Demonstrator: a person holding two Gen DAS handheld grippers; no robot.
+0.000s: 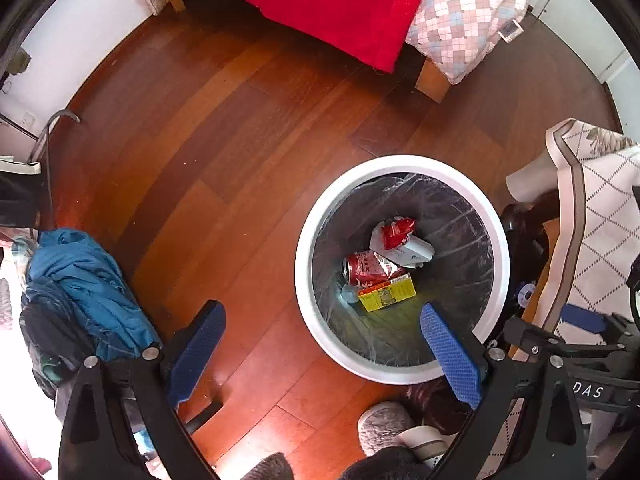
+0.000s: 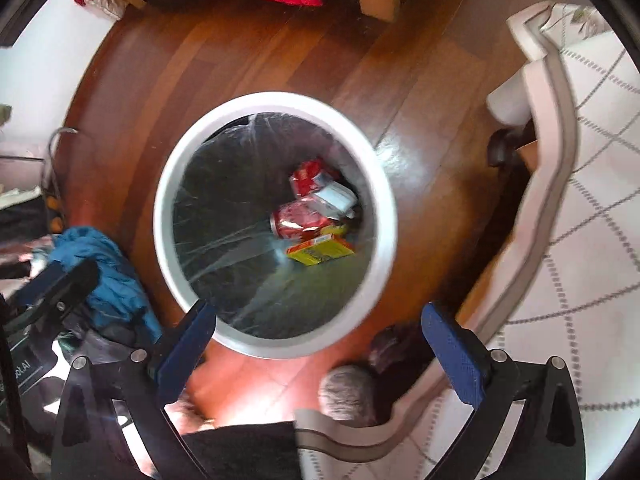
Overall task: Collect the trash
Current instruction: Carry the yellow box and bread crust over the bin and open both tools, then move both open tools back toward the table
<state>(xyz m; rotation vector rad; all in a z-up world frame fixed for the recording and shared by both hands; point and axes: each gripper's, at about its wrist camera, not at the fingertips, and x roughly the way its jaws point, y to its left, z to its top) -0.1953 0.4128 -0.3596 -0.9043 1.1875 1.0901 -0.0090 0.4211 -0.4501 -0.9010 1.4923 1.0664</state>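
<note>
A round white trash bin (image 1: 316, 312) with a clear liner stands on the wooden floor. In it lie a red can (image 1: 366, 269), a yellow carton (image 1: 387, 293) and a red-and-white packet (image 1: 400, 240). My left gripper (image 1: 322, 340) points down beside the bin's left rim, open, with nothing between its blue pads (image 1: 448, 356). In the right wrist view the same bin (image 2: 168, 240) holds the can (image 2: 294, 220), the carton (image 2: 320, 251) and the packet (image 2: 320, 188). My right gripper (image 2: 318, 340) hangs over the bin's near rim, open and empty.
A bed with a red blanket (image 1: 328, 4) and a checked pillow (image 1: 468, 12) stands at the far side. Blue clothing (image 1: 88, 280) lies at the left. A patterned tablecloth (image 1: 592, 216) hangs at the right. Grey slippers (image 1: 384, 424) are near the bin.
</note>
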